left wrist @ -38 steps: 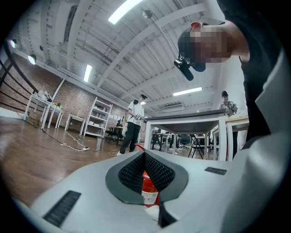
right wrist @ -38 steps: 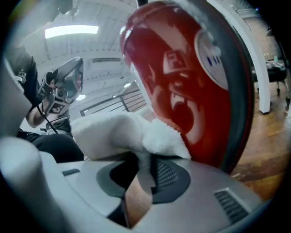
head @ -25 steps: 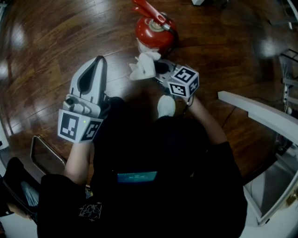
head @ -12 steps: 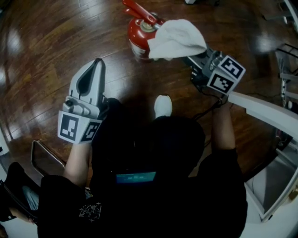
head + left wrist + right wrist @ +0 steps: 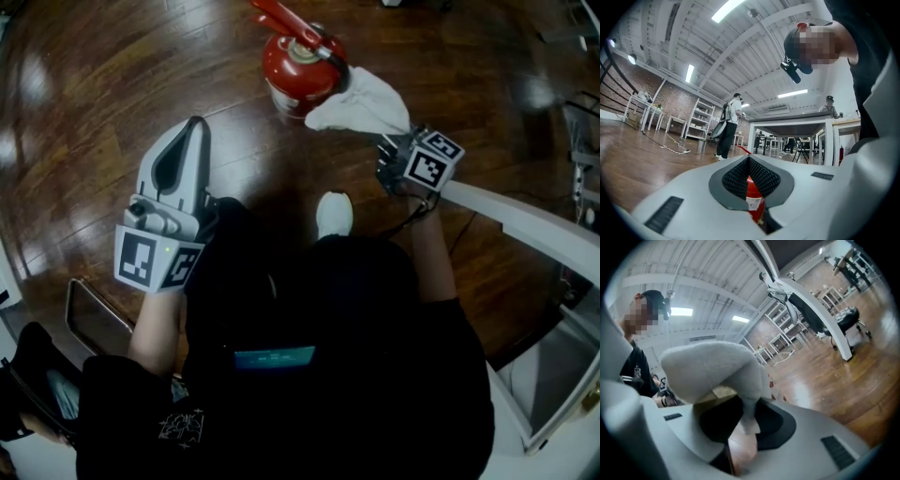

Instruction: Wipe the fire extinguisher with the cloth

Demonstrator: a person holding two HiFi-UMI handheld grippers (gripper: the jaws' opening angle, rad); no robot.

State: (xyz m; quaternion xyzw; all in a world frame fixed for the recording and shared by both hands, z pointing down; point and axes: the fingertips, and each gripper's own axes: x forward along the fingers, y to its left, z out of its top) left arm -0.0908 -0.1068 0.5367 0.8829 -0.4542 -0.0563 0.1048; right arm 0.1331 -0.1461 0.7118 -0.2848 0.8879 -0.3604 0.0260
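Dark, glossy wooden plank floor (image 5: 94,75), streaked with lamp glare. Upright on it, ahead of the person: one fire extinguisher (image 5: 298,66), a smooth red metal cylinder with a rounded shoulder, a silvery collar, a red lever handle on top and a black hose curling down its right side.

One cloth (image 5: 361,103), white, soft and crumpled, bunched into a loose wedge just right of the extinguisher, its near edge seeming to touch the red body. Pinched at one corner by the right gripper (image 5: 746,425), black padded jaws closed on the fabric, the rest billowing above them in the right gripper view.

Left gripper (image 5: 197,127) well apart from the cloth, low at the left, smooth grey plastic shell, pointing forward; jaws pressed together at the tips with nothing between them, a slice of the red cylinder visible beyond through the gap behind the tips.

Two marker cubes, one per gripper, white faces with black square patterns. One white shoe (image 5: 334,214) between the grippers. One pale curved table edge (image 5: 525,225) at the right.
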